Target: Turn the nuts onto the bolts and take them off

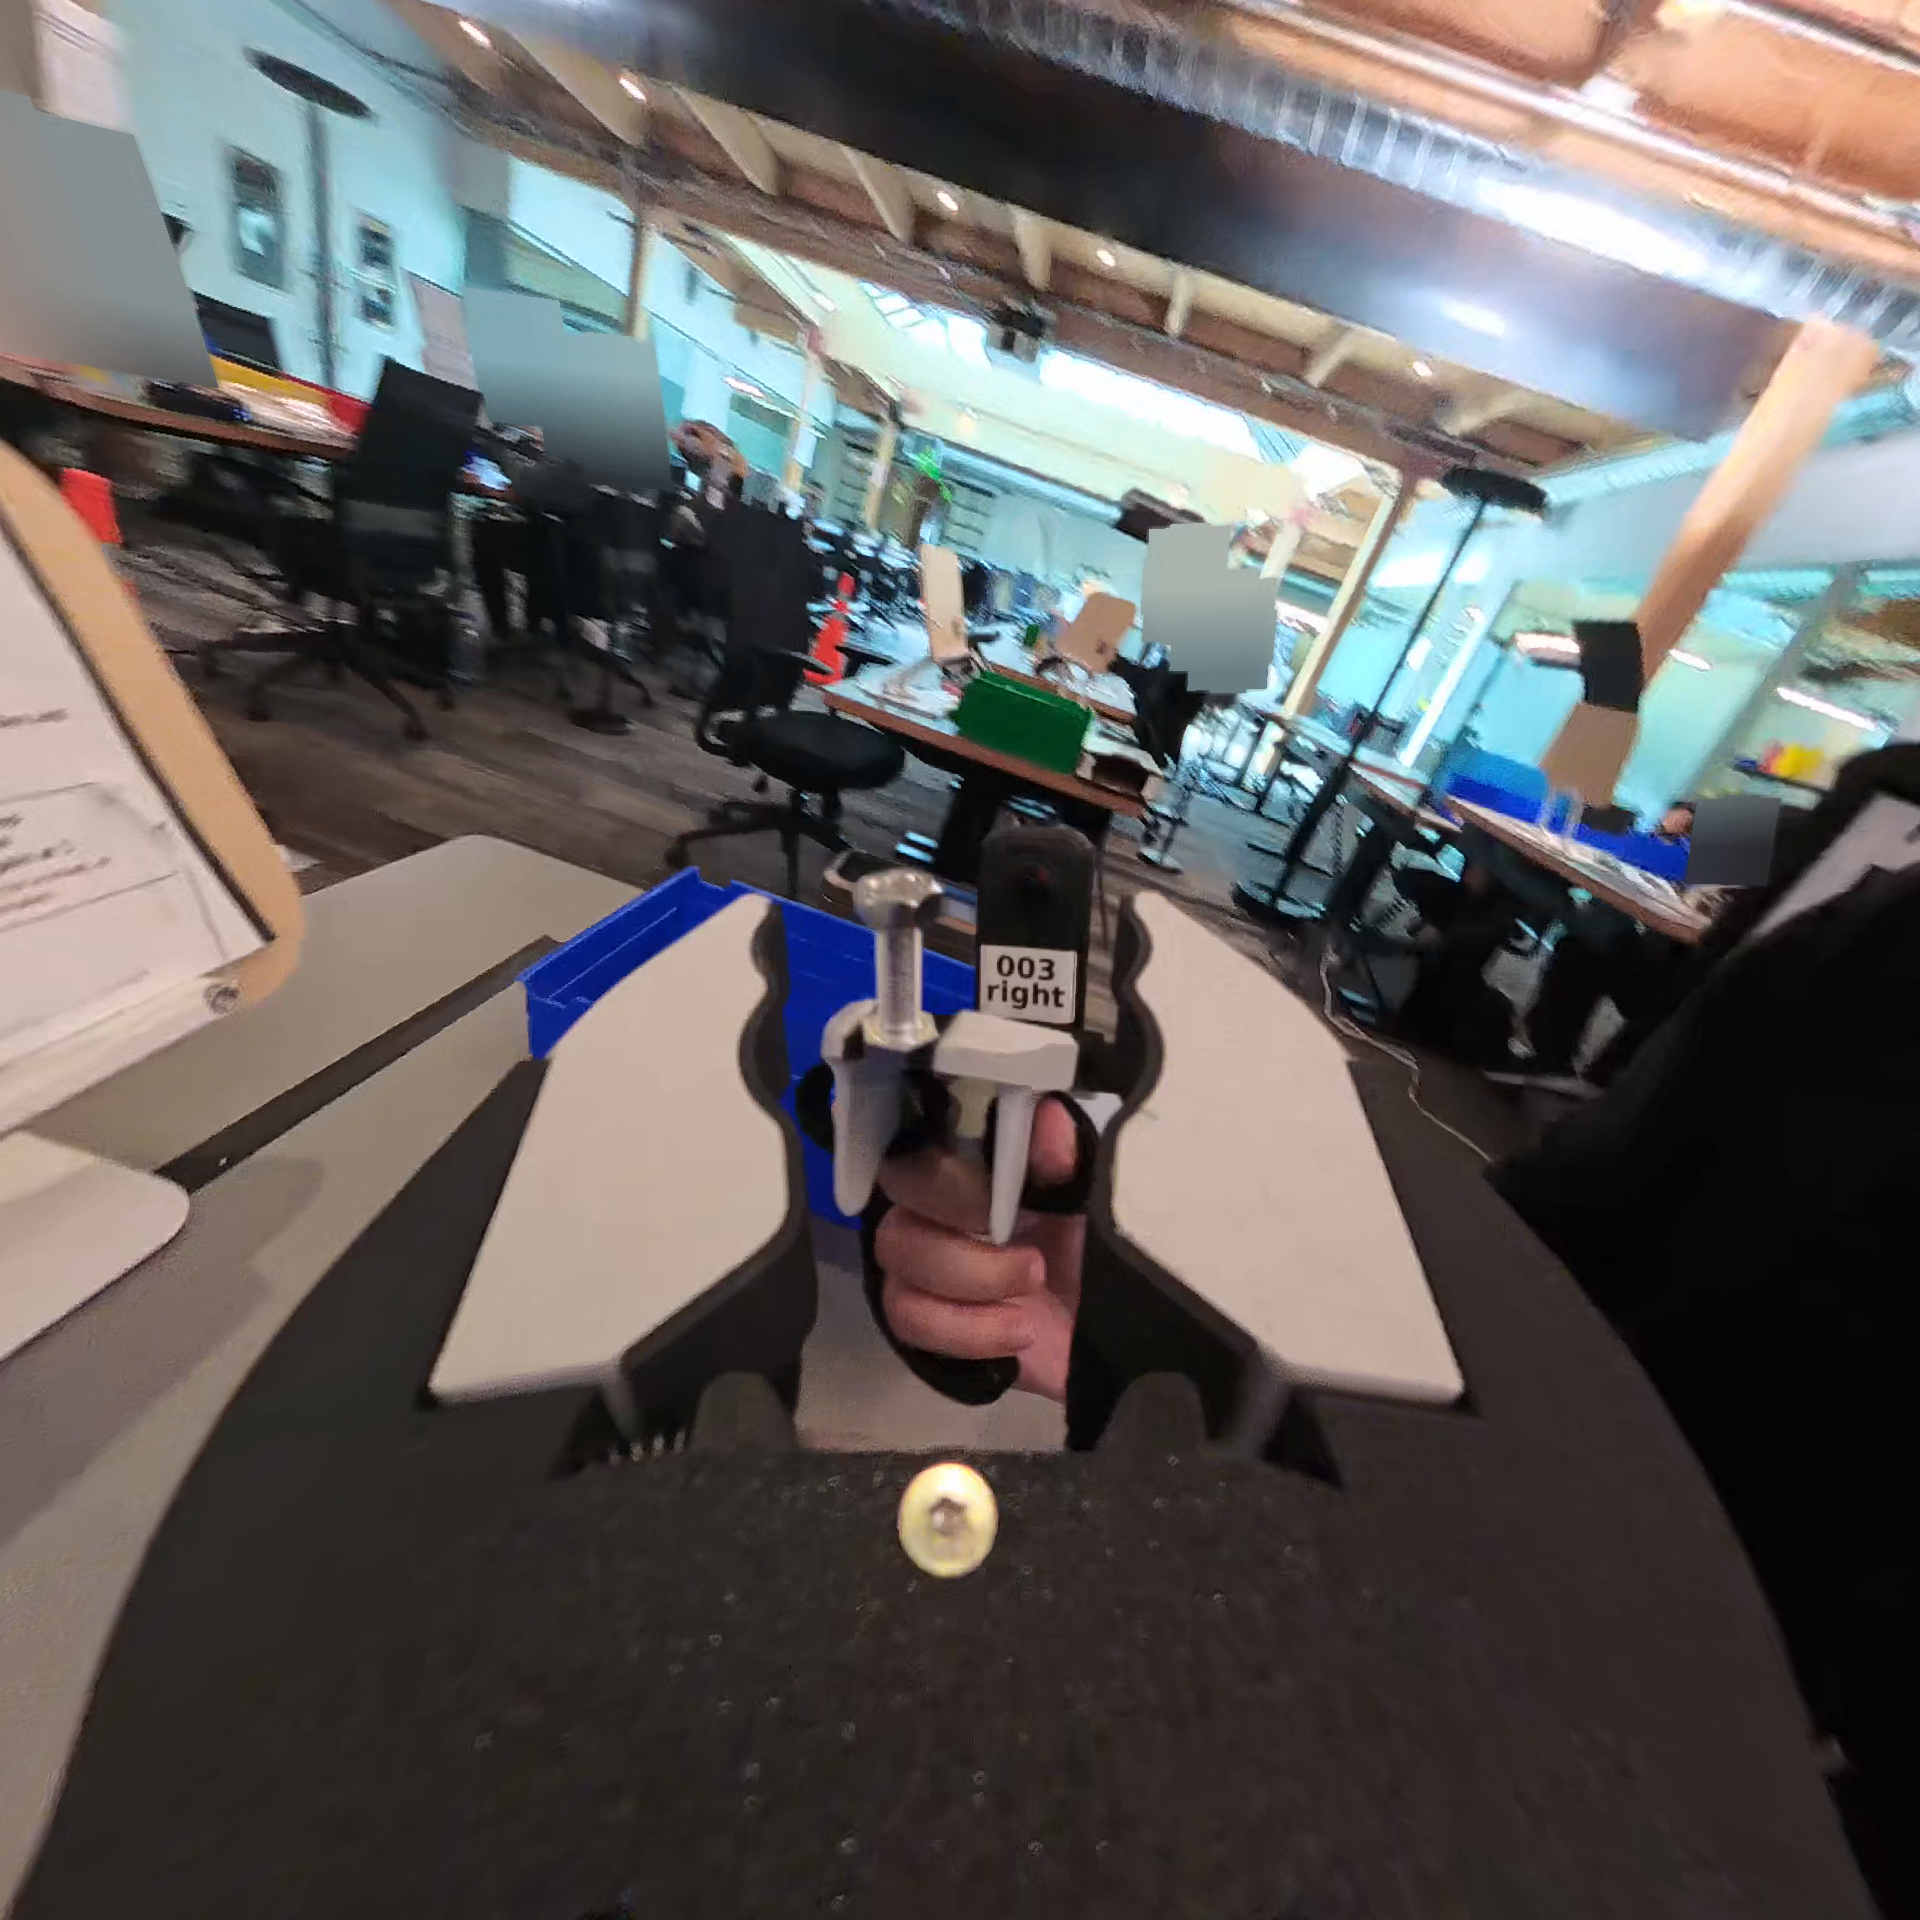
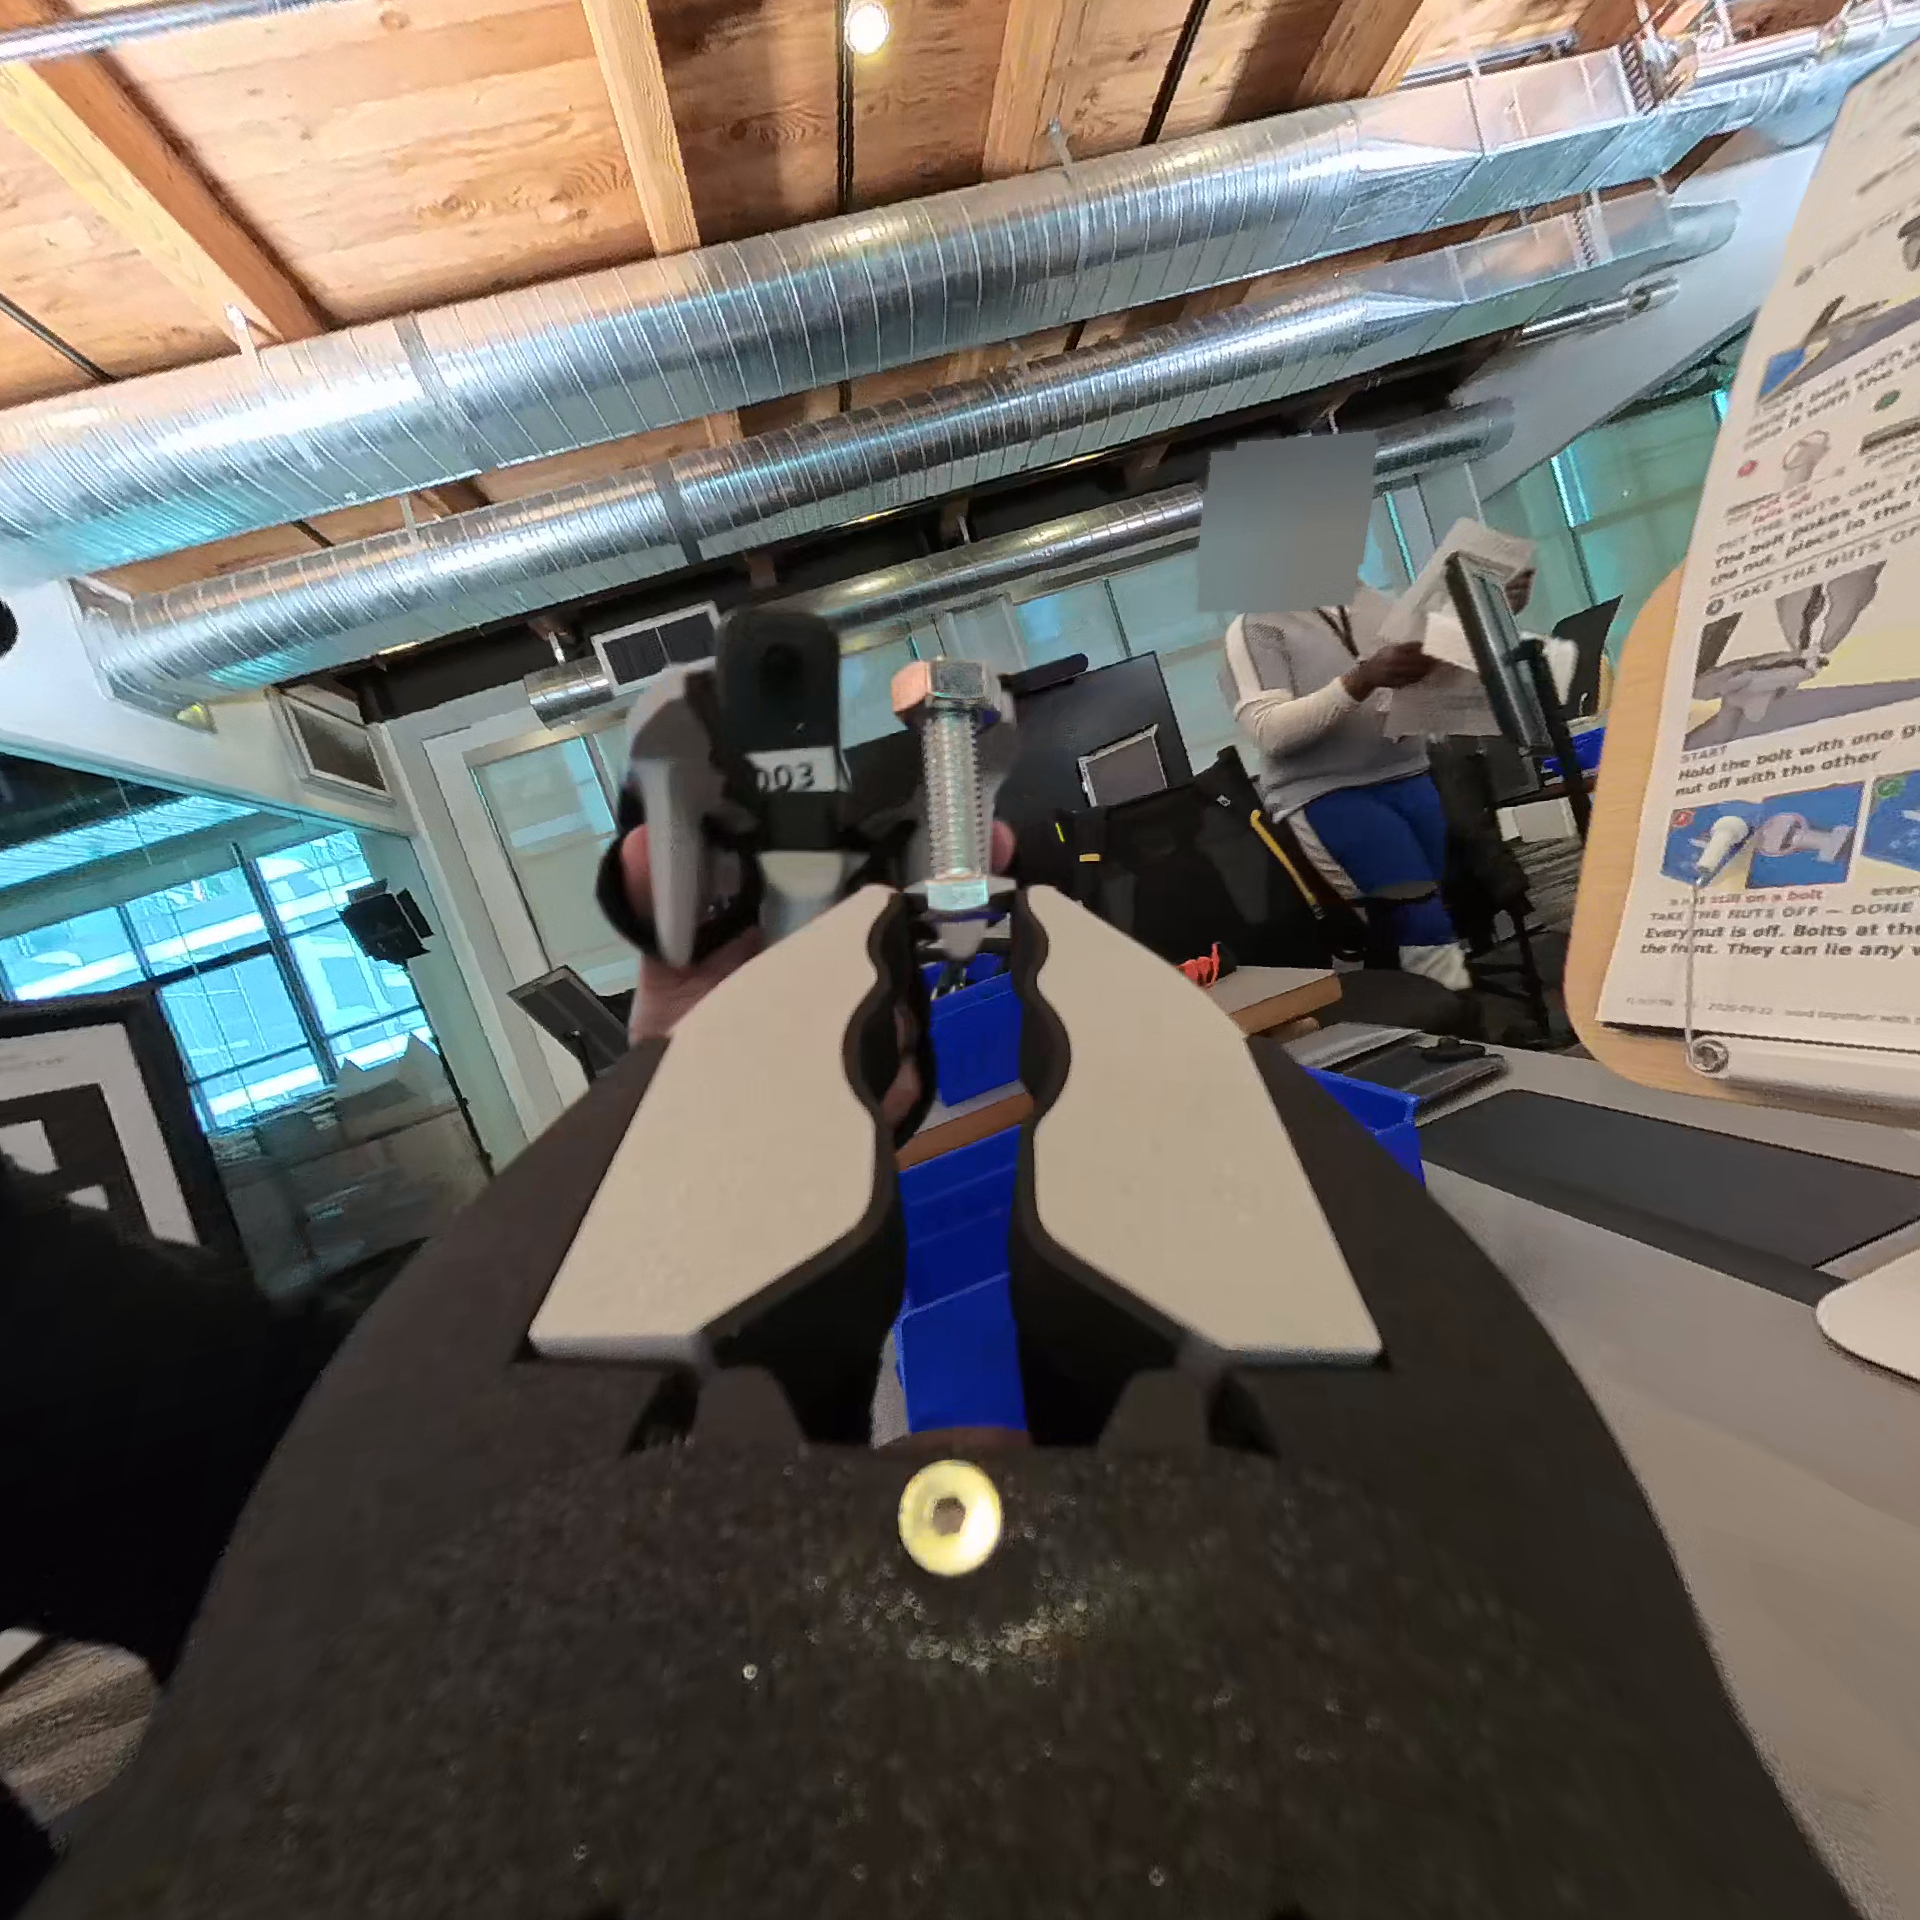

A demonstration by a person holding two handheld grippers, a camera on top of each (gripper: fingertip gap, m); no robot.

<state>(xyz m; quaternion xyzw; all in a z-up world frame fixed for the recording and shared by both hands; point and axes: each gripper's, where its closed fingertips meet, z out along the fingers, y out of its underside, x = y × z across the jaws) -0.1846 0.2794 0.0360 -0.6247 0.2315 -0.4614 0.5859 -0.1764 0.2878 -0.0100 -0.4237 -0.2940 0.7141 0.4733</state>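
A silver bolt [image 2: 954,774] stands upright, hex head on top, with a nut [image 2: 956,891] low on its thread. My right gripper [image 2: 954,902] is shut on the bolt's lower end, right at the nut. In the left wrist view the same bolt [image 1: 899,956] and nut [image 1: 902,1029] rise from the right gripper [image 1: 925,1039], which a hand [image 1: 977,1299] holds. My left gripper [image 1: 948,904] is open and empty, its pads wide apart on either side of the bolt. It also shows in the right wrist view [image 2: 821,821], facing the bolt.
A blue bin [image 1: 644,966] sits on the grey table [image 1: 416,914] below the grippers and shows between the right fingers [image 2: 966,1247]. An instruction board [image 2: 1766,727] on a white stand base [image 2: 1881,1320] is close by. A person [image 2: 1330,748] stands far off. About 5 centimeters separates my left fingertips from my right.
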